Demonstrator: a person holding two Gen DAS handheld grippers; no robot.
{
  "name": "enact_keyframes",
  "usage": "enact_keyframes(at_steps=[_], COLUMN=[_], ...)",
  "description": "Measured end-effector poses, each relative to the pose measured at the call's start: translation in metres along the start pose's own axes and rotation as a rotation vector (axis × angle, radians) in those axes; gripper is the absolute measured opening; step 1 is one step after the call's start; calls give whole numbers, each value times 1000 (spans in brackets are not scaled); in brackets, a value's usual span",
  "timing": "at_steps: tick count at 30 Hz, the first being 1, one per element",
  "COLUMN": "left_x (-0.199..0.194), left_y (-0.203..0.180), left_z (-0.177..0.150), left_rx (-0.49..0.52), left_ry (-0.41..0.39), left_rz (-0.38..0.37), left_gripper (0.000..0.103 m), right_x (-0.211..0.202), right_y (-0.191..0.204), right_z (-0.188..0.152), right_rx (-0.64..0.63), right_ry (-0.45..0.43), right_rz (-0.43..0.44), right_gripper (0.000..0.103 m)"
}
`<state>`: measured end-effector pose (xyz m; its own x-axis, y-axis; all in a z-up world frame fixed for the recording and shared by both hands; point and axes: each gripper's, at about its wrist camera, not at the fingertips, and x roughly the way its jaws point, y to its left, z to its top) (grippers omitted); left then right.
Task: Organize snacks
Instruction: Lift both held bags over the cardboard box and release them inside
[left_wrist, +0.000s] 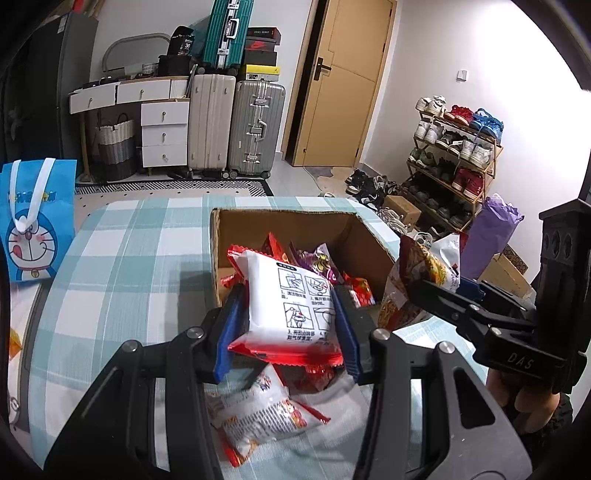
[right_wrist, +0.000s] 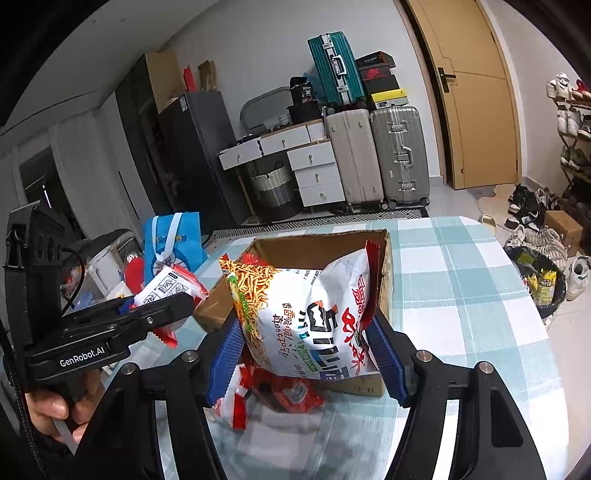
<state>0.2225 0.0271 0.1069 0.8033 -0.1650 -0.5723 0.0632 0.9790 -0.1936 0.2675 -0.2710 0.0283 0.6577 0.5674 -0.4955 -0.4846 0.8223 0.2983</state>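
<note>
Crinkly foil bulged between your jaws: left gripper (left_wrist: 291, 325) clenched a white packet (left_wrist: 291, 299), right gripper (right_wrist: 306, 350) a noodle bag (right_wrist: 306, 314), both short of the box (right_wrist: 325, 247) ahead. That slick foil could have slipped free.

Beyond the tongs, a grey suitcase (left_wrist: 256, 127) stands against the far wall with a beige suitcase (left_wrist: 211, 125) touching its left side; a teal suitcase (left_wrist: 227, 33) sits tilted on top of them. Left of those stands a white drawer unit (left_wrist: 164, 133), with a woven basket (left_wrist: 115, 142) on the floor beside it. A wooden door (left_wrist: 347, 77) is right of the luggage. Far right, a shoe rack (left_wrist: 456, 158) is packed with trainers. At far left a blue cartoon bag (left_wrist: 35, 221) stands upright.
</note>
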Motion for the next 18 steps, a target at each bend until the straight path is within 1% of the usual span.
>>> enact_keyframes(at_steps=[10,15,18], left_x=[17,28,34], left_y=[7,11,14], left_z=[17,23,23], left_rx=[-3,-10,-13], left_ry=[-3,4,10], left_rz=[15,22,20], left_gripper=[43,43,43], right_x=[17,27,35], right_y=[-6,-5,-6], right_z=[14,19,21], right_rx=[11,15,-2], right_ry=[-18,-25,-12], right_rz=[5,5,-17], right_gripper=[67,65,64])
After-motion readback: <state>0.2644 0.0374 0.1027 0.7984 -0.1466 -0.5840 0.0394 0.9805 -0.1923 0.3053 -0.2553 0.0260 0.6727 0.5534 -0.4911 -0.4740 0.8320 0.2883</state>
